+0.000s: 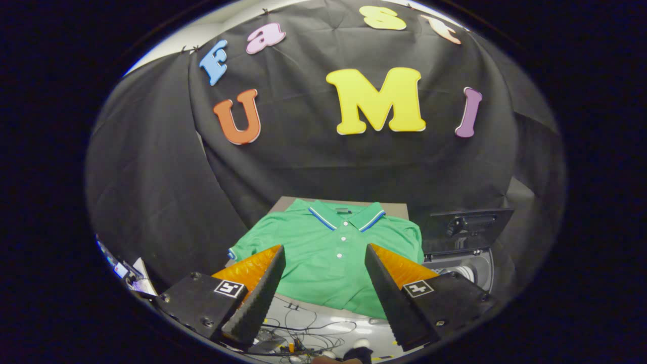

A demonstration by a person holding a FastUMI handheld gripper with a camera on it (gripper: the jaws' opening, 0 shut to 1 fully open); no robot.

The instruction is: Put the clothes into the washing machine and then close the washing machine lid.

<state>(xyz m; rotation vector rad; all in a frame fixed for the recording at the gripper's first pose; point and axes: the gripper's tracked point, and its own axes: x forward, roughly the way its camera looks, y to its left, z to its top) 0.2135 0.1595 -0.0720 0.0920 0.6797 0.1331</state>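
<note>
Nothing done yet: green polo shirt [328, 253] flat on bench [397, 208], mid-frame; washing machine [462, 253] lower right, lid raised; hand-held gripper [323, 285] spread apart, empty.

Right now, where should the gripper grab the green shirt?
Probably the near hem of the green shirt, coming straight ahead and down. It lies flat on the table, collar away, and that edge sits just ahead of the open gripper, so the fingers could pinch up a fold.

Shirt [328, 253] on table [283, 203], washing machine [462, 247] to its right
</note>
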